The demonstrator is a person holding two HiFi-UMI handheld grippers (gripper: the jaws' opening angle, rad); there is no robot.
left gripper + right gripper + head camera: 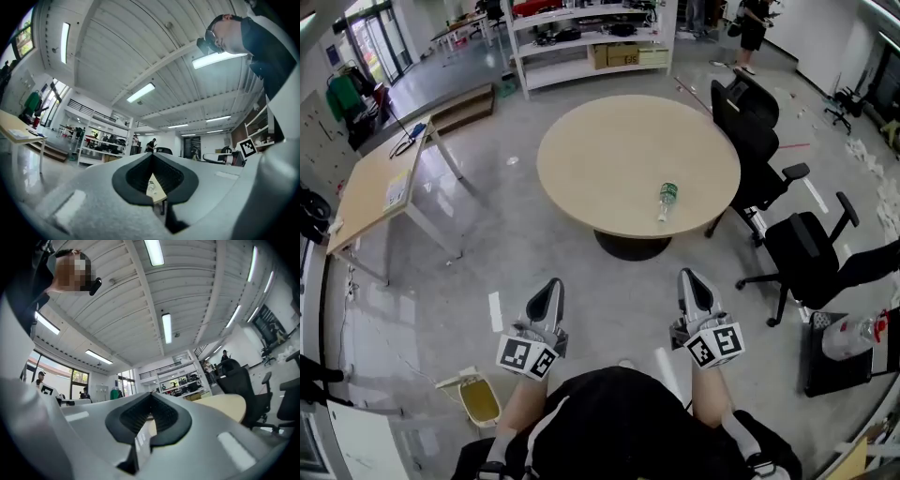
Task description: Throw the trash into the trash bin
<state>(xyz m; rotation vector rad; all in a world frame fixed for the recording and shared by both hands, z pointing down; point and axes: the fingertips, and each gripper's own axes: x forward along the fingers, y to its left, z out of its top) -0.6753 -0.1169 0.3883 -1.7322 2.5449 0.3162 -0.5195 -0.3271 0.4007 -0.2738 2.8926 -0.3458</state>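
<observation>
Bottle (667, 200) flat on round table (600, 159), axis near-to-far

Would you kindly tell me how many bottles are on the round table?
1: a bottle lying on its side near the round table's right front edge; none seems hidden.

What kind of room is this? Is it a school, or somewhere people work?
Probably a workplace, something like an office workshop or lab. There is a round light-wood table with black wheeled office chairs beside it, and tall white shelving holding cardboard boxes at the back.
</observation>
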